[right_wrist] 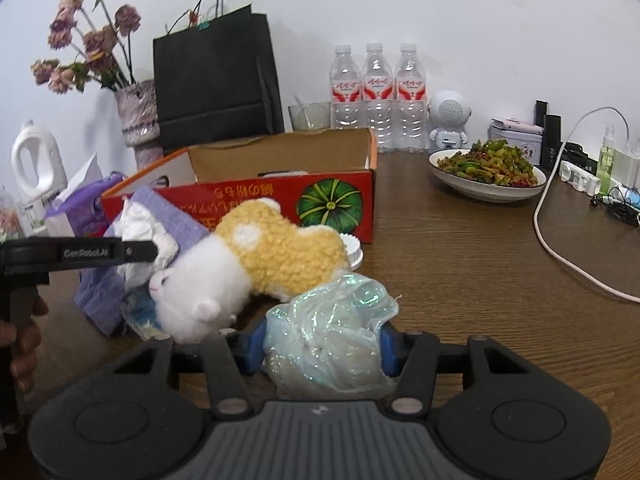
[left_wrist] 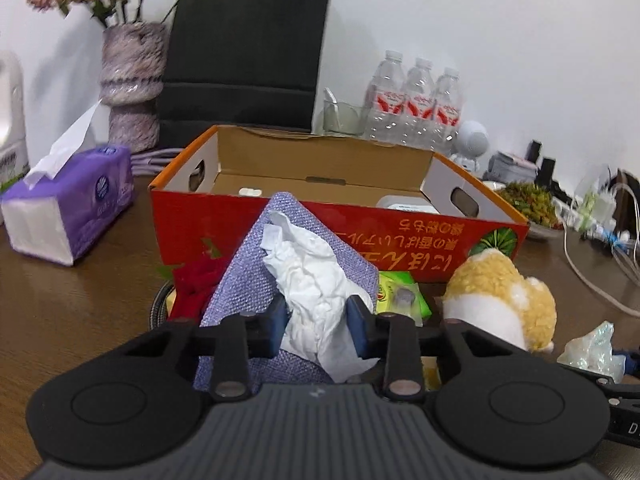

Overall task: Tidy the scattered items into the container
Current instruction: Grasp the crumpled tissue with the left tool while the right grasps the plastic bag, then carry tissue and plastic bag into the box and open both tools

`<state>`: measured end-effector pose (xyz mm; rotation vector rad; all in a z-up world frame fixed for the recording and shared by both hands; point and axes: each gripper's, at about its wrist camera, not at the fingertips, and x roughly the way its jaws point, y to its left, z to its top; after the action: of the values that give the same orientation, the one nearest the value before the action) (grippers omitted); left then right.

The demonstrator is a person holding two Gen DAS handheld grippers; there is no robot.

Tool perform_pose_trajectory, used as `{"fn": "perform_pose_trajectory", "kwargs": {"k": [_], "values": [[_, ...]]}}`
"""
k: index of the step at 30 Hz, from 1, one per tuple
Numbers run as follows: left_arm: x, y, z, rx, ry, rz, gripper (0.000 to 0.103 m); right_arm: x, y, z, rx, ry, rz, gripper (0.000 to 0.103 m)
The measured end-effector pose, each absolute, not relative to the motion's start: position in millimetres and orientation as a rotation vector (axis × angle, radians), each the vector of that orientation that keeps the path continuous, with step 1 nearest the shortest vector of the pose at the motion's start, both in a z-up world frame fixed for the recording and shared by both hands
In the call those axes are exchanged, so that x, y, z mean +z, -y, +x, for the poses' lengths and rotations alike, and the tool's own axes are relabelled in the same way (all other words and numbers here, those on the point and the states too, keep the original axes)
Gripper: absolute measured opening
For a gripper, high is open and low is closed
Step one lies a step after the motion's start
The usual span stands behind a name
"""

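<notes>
A brown wood-grain table stands against a plain white wall (evenly lit).

The cardboard box stands mid-table, with the paper bag and three water bottles behind it, the vase behind to its left and the tissue pack at its left. In front of the box lie a cloth with a crumpled tissue on it and, to their right, a plush toy. The dish of food sits to the box's right, near the speaker figurine.
</notes>
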<state>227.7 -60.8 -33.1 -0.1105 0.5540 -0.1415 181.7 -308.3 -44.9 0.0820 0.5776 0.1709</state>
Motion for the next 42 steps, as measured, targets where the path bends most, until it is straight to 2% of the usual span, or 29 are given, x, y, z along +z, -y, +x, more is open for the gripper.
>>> {"fn": "perform_pose_trajectory", "kwargs": {"k": [5,15,21,31,36,42], "values": [[-32,57,222,-0.149,-0.53,-0.136,0.025,-44,310,178,0.173,-0.544,0.104,0.052],[-17,48,202,-0.15,-0.453,-0.174,0.024,-36,303,169,0.196,-0.49,0.105,0.052],[15,41,193,-0.189,-0.37,-0.177,0.024,-11,295,173,0.22,-0.43,0.082,0.052],[72,35,228,-0.198,-0.25,-0.199,0.024,57,270,230,0.261,-0.309,0.052,0.052],[69,32,257,-0.17,-0.259,-0.27,0.024,73,257,273,0.212,-0.278,0.102,0.052],[52,30,296,-0.142,-0.315,-0.261,0.025,60,246,324,0.204,-0.337,0.133,0.052]]}}
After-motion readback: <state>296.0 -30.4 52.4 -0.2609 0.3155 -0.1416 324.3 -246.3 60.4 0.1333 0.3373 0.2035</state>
